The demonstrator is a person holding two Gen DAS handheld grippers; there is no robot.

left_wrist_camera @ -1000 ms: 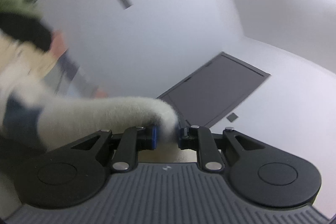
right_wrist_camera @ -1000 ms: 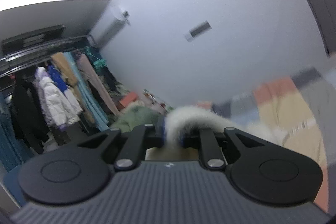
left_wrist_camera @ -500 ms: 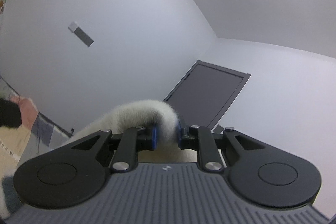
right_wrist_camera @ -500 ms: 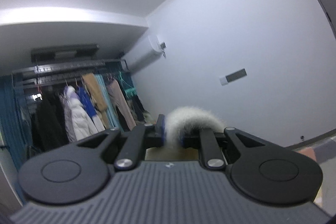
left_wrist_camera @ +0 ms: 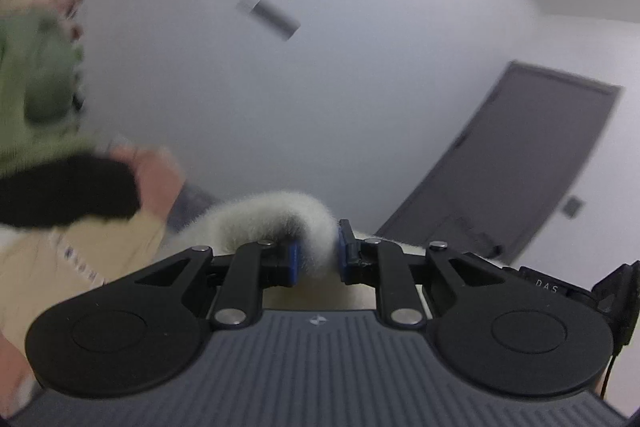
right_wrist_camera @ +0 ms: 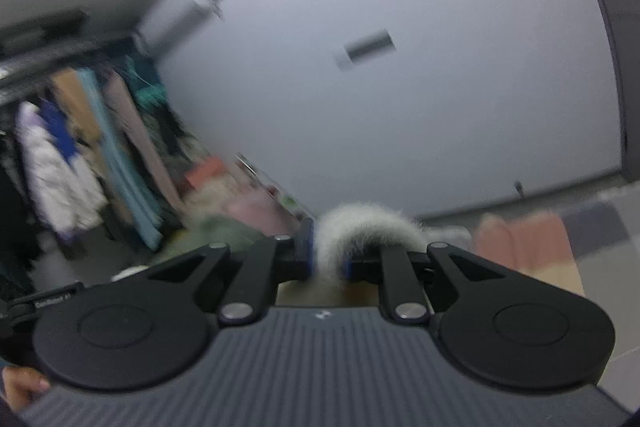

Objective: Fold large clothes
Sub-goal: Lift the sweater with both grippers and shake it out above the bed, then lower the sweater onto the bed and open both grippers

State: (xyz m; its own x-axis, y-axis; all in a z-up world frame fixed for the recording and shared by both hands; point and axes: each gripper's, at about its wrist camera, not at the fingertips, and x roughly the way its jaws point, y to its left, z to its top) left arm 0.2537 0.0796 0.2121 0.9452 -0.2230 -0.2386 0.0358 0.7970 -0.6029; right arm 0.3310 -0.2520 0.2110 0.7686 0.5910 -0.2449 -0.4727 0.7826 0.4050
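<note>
A pale grey wall [left_wrist_camera: 320, 67] carries a small dark plate [left_wrist_camera: 272, 19], with a dark door [left_wrist_camera: 520, 163] set to its right. A rack of hanging clothes [right_wrist_camera: 80, 147] lines the far corner below a wall-mounted air conditioner [right_wrist_camera: 192, 11].

garment: fluffy off-white fleece garment [left_wrist_camera: 276, 217], thick pile
state: bunched into a raised hump, pinched at two spots
left wrist view: hump at centre, trailing to 8 o'clock
right wrist view: same fleece [right_wrist_camera: 360, 231] arching at centre, trailing to 3 o'clock

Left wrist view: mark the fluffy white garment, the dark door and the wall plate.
fluffy white garment [left_wrist_camera: 276, 215], left wrist view, its folded edge
dark door [left_wrist_camera: 520, 163], left wrist view, panel middle
wall plate [left_wrist_camera: 272, 19], left wrist view, its centre
</note>
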